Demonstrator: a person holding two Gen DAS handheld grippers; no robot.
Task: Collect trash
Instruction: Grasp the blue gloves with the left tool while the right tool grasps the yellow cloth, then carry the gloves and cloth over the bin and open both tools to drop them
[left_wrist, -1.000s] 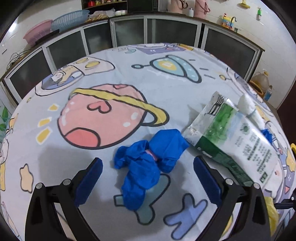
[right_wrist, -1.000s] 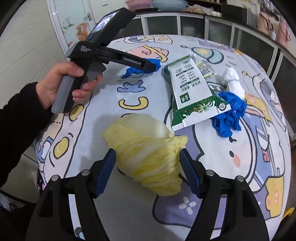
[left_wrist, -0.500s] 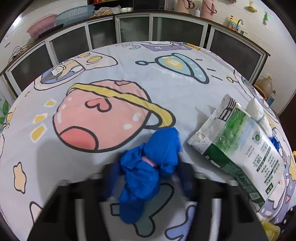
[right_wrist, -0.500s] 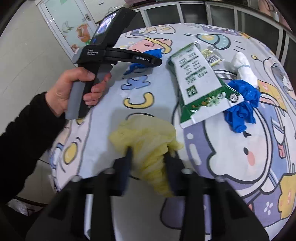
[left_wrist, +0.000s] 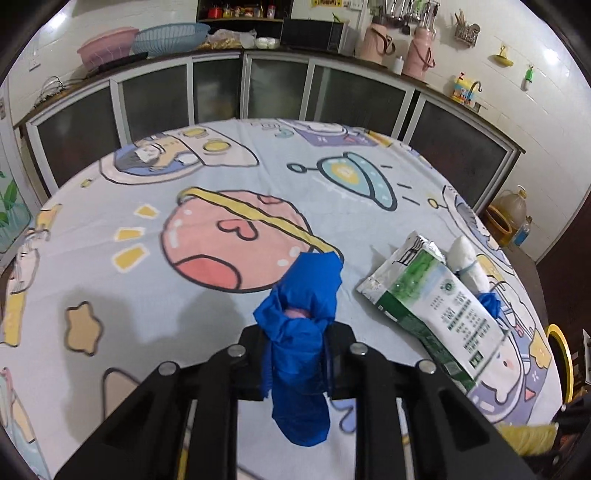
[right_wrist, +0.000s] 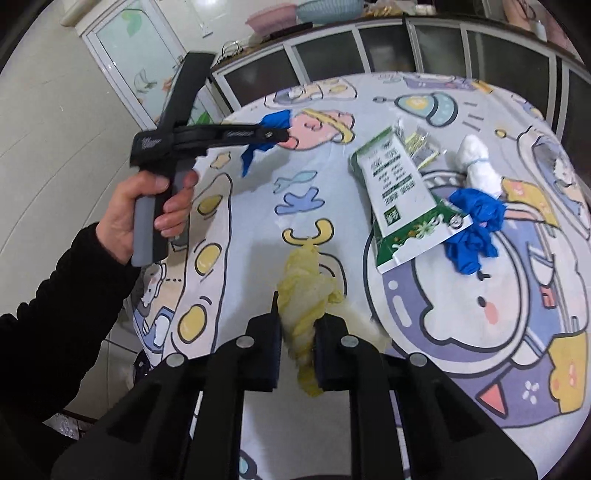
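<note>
- The left gripper has its fingers clamped on a crumpled blue glove, lifted clear of the table.
- The right gripper has its fingers clamped on a yellow cabbage leaf, hanging over the table's near edge.
- Still lying on the cartoon tablecloth, at 2 o'clock from the leaf: a green-and-white packet with print too small to read, a second blue glove touching its corner, and a white wad beyond.
- A hand grips the left tool's handle.

A cartoon-print tablecloth lies before dark cabinets bearing two pink jugs.
</note>
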